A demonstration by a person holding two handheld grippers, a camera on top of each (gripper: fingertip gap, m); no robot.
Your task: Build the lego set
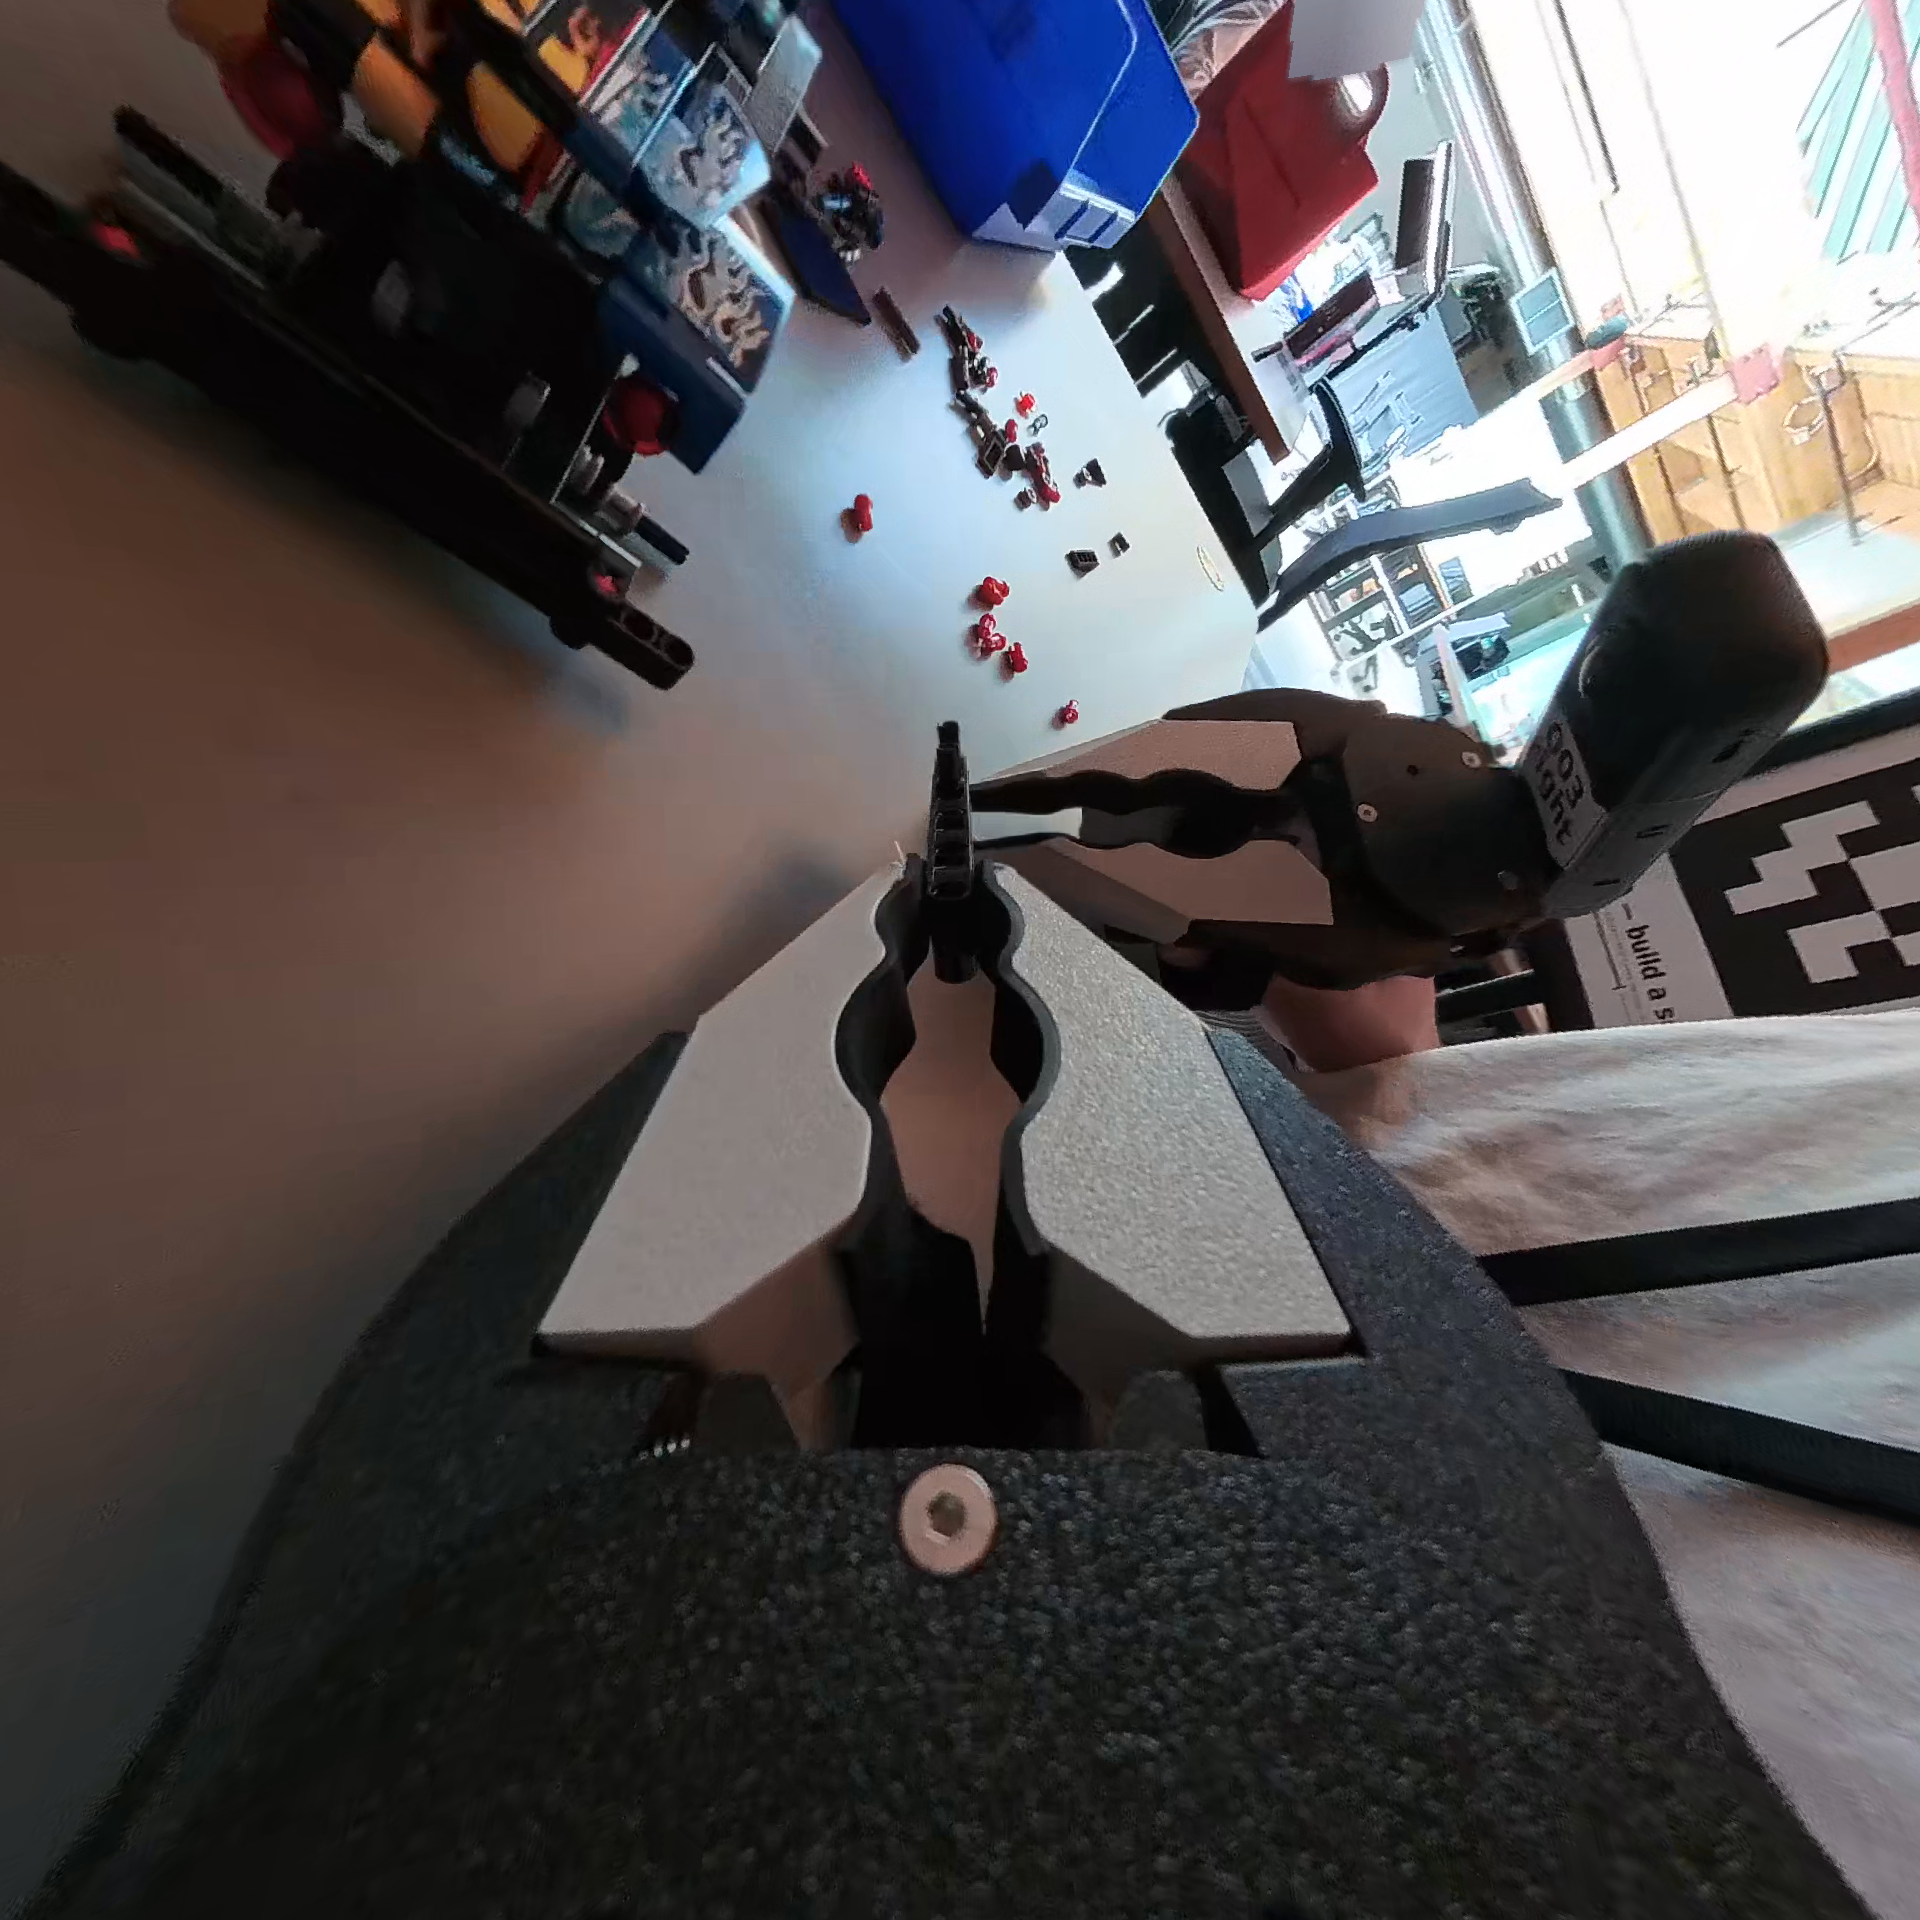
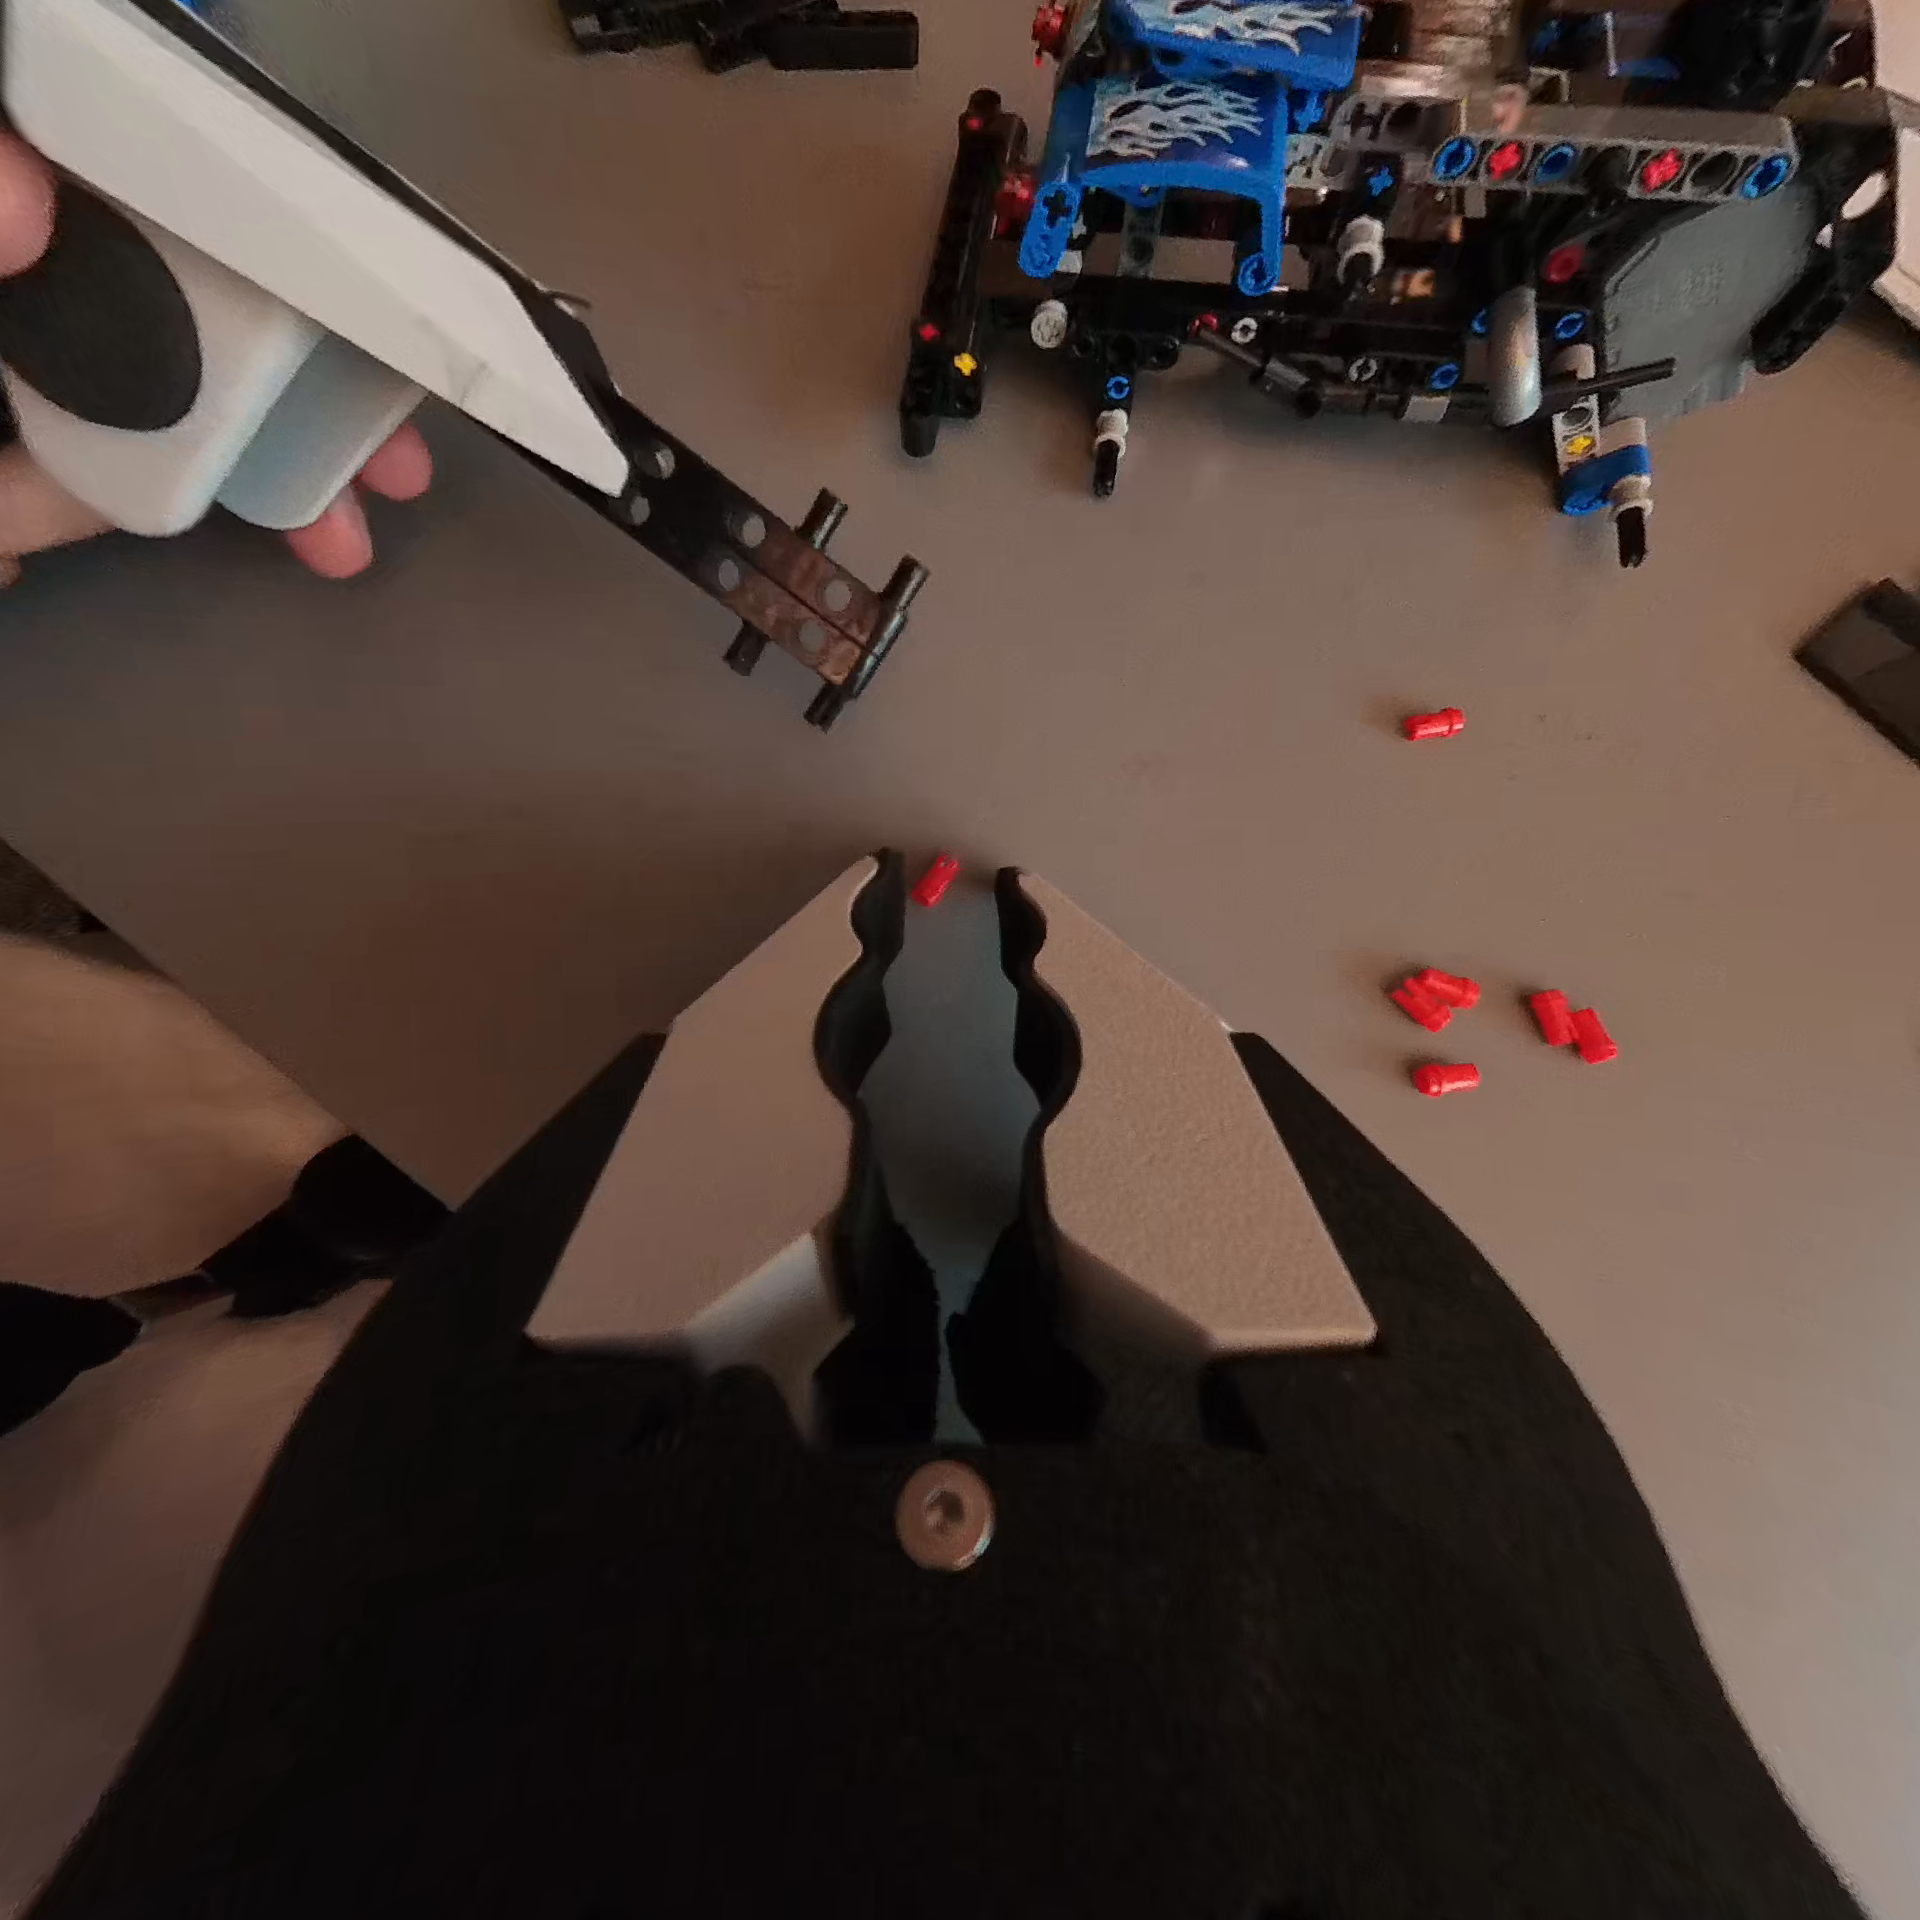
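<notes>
My left gripper (image 1: 951, 883) is shut on a long black beam (image 1: 948, 810) with holes. In the right wrist view this beam (image 2: 790, 592) sticks out of the left gripper (image 2: 613, 436) above the table, with a brown section and black pins at its far end. My right gripper (image 2: 945, 873) has its jaws a little apart, and a small red pin (image 2: 935, 878) lies between the tips, nearer the left fingertip. In the left wrist view the right gripper (image 1: 982, 816) points at the beam from the right. The partly built blue and black vehicle (image 2: 1351, 239) stands at the back.
Several loose red pins (image 2: 1434, 997) lie to the right on the grey table (image 2: 1143, 675); one more (image 2: 1434, 722) lies farther back. A pile of dark small parts (image 1: 997, 416), a blue box (image 1: 1029, 104) and a black flat part (image 2: 1870, 665) sit around the table's edges.
</notes>
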